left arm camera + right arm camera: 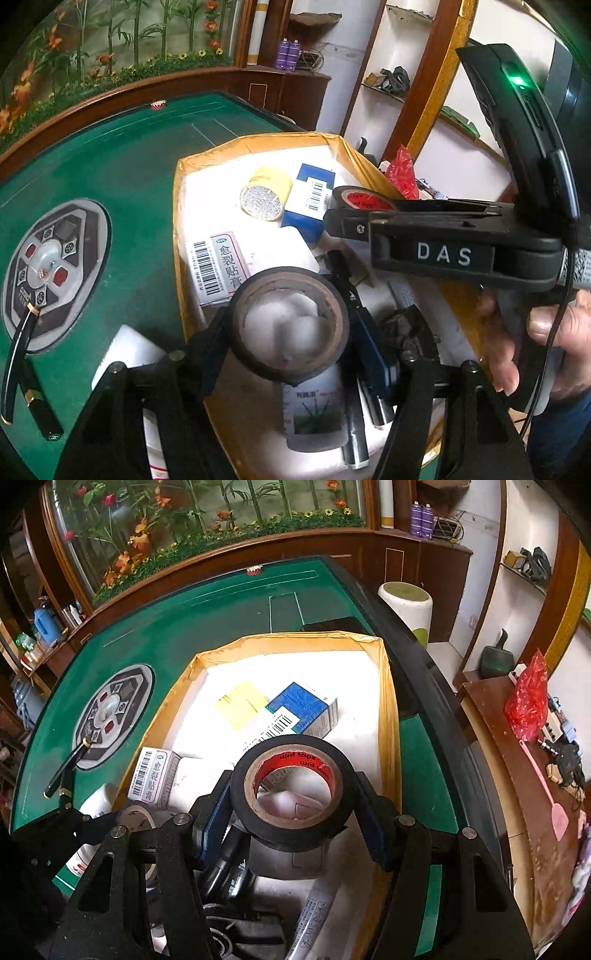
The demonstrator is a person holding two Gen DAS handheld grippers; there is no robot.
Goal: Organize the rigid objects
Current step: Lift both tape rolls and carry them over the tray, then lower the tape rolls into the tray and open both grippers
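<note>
My left gripper (290, 328) is shut on a black tape roll (258, 360) with a brown core, held over the yellow-rimmed box (179, 206). My right gripper (291, 794) is shut on a black tape roll with a red inner core (295, 834), also above the box (389, 716). The right gripper also shows in the left wrist view (343, 225), holding its red-core roll (360, 197). Inside the box lie a yellow tin (264, 194), a blue carton (310, 199), a white medicine carton (218, 264) and a white bottle (316, 413).
The box sits on a green felt game table (129, 184) with a round control panel (51, 269). A black pen (18, 354) and a black lighter-like stick (40, 410) lie at the left. A white stool (406, 605) and a brown side table (517, 775) stand to the right.
</note>
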